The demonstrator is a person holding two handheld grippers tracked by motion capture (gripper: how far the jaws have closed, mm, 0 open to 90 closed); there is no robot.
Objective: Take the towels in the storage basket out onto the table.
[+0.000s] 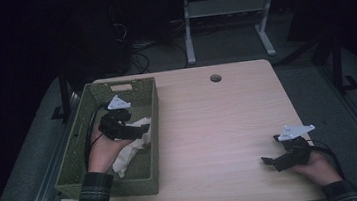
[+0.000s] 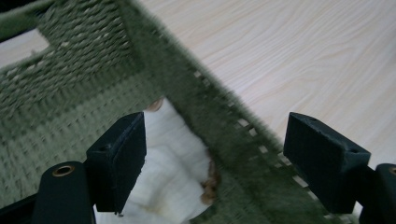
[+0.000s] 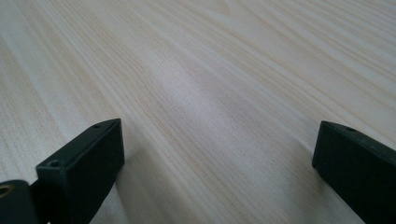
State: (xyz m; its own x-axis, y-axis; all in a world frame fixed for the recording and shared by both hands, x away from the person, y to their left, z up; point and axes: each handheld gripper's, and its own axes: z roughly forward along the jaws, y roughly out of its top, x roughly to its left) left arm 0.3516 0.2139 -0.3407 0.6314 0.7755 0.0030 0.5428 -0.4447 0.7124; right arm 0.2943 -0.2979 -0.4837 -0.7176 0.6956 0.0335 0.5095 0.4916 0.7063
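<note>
A white crumpled cloth lies inside the green woven basket at the table's left, against its right wall. My left gripper hovers over it, open; in the left gripper view its jaws straddle the basket's right wall, with the cloth below and between them, not pinched. The cloth carries small brown marks. My right gripper rests low over the bare wooden table near the front right corner, open with nothing between its jaws.
The basket has a cut-out handle in its far wall. A round cable hole sits near the table's far edge. Dark floor, cables and a desk frame lie beyond the table.
</note>
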